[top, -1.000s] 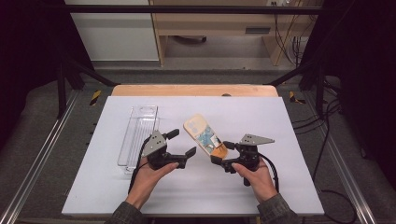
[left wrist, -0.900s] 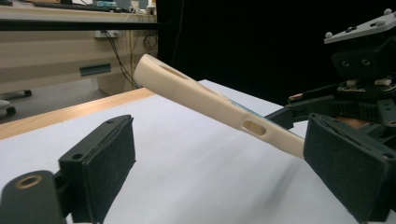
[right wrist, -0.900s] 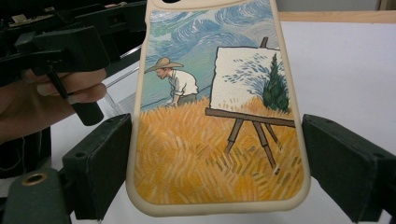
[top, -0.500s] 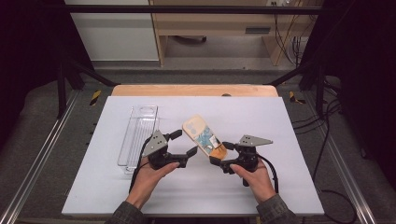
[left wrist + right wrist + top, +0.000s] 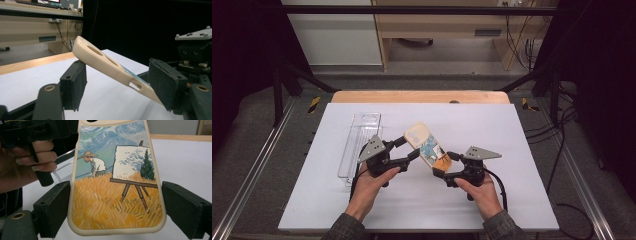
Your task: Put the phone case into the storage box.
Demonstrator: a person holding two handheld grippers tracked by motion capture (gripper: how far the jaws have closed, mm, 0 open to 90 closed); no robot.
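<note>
High view: a cream-edged phone case (image 5: pixel 427 146) with a painted picture is held tilted above the white table (image 5: pixel 522 150), to the right of a clear plastic tray (image 5: pixel 360 145) that lies on the table. The left gripper (image 5: pixel 410 147) meets the case from the tray side at its camera-hole end; the right gripper (image 5: pixel 443 163) takes the opposite, orange end. Left gripper view: its jaws have just been closing with the case between them; the right pad touches the case's long edge, the left pad sits just under its raised end. Right gripper view: the left pad rests against the case's rim, while the right pad stands just beside the other rim, not quite touching.
</note>
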